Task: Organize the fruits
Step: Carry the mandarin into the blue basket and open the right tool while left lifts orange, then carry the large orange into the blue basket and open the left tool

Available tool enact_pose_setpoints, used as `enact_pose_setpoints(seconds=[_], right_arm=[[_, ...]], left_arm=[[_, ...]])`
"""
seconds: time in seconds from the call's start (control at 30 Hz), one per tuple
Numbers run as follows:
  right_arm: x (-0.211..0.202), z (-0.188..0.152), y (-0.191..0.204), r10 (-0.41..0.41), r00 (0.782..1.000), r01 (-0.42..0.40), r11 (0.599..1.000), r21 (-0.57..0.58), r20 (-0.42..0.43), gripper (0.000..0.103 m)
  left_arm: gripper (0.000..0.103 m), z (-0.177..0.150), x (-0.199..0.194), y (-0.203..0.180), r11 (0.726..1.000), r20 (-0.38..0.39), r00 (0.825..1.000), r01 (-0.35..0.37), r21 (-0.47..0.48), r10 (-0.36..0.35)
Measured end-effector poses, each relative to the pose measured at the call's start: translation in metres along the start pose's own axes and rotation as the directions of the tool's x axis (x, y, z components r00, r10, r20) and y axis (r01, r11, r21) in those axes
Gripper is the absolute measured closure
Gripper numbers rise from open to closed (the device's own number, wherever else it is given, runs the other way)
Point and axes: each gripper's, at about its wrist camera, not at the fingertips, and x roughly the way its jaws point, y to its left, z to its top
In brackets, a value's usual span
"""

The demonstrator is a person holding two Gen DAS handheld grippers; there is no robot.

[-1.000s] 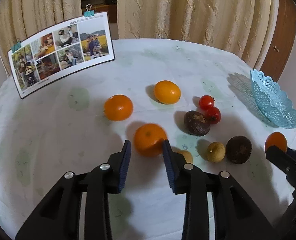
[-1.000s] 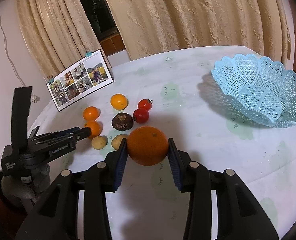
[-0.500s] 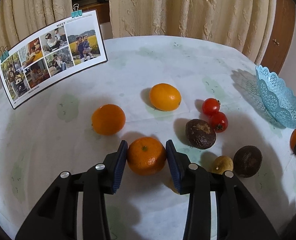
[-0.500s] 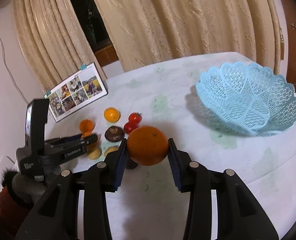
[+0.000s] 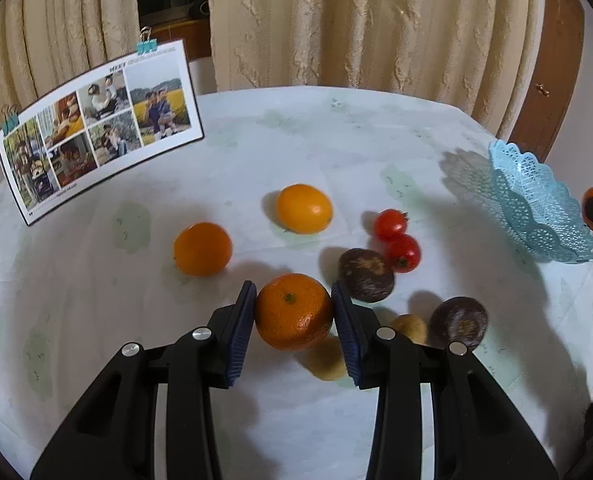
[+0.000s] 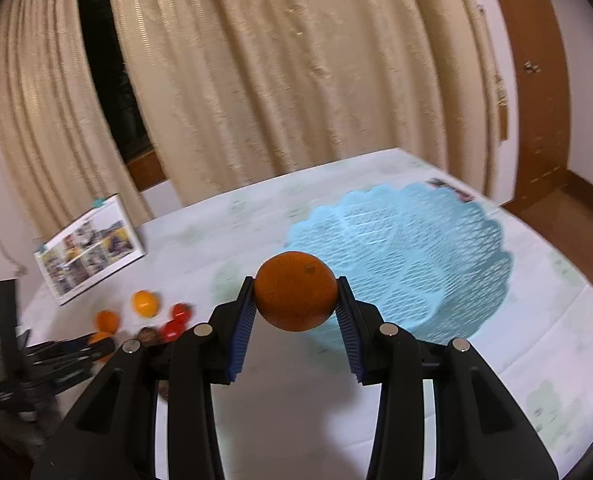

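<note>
left wrist view. your left tongs (image 5: 292, 312): blue pads closed on a round orange mandarin with a green stem dimple (image 5: 293, 311), at or just above the white patterned tabletop (image 5: 96, 300); contact with the cloth cannot be told. loose items on the tabletop: one round orange fruit (image 5: 202, 249), one paler oval orange fruit (image 5: 304, 208), two small red tomatoes (image 5: 396, 240) touching each other, two dark brown wrinkled round fruits (image 5: 366, 275), two small yellow-tan fruits (image 5: 408, 325) partly hidden by the tongs. light blue lace-pattern plastic basket (image 5: 536, 204): far right, seen edge-on, contents not visible. propped photo card with clips (image 5: 96, 128): rear left.

right wrist view. your right tongs (image 6: 295, 298): pads closed on a second round orange fruit (image 6: 295, 297), held in the air in front of the blue basket (image 6: 436, 248). what shows of the basket's inside is bare.

progress, by estimate: early. no fruit seen in the basket; two in grip, about eight left on the tabletop.
</note>
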Motion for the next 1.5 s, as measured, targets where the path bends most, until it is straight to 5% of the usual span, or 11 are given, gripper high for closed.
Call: enact_pose_setpoints(seconds=[0.3,0.43,0.83,1.33,1.5], right_arm=[[0.016,0.000,-0.037,-0.059,0.998,0.059,0.997,0.054,-0.014,0.062],[0.011,0.002,-0.047,-0.065,0.998,0.063,0.994,0.089,0.013,0.044],[0.005,-0.001,-0.075,-0.174,0.984,0.166,0.968,0.186,0.028,0.043],[-0.003,-0.004,-0.092,-0.388,0.921,0.372,0.905,0.207,0.040,0.042],[-0.008,-0.003,-0.093,-0.430,0.901,0.411,0.888,0.208,0.054,0.030]], left_arm=[[0.064,0.011,-0.011,-0.026,0.999,0.031,1.000,0.003,0.047,-0.004],[0.064,0.017,-0.013,-0.043,0.997,0.041,0.999,0.013,0.074,-0.016],[0.064,0.043,-0.017,-0.121,0.974,0.086,0.989,0.102,0.201,-0.121],[0.064,0.074,0.016,-0.219,0.926,0.044,0.965,0.235,0.294,-0.259],[0.063,0.073,0.024,-0.231,0.922,0.028,0.963,0.248,0.298,-0.268]])
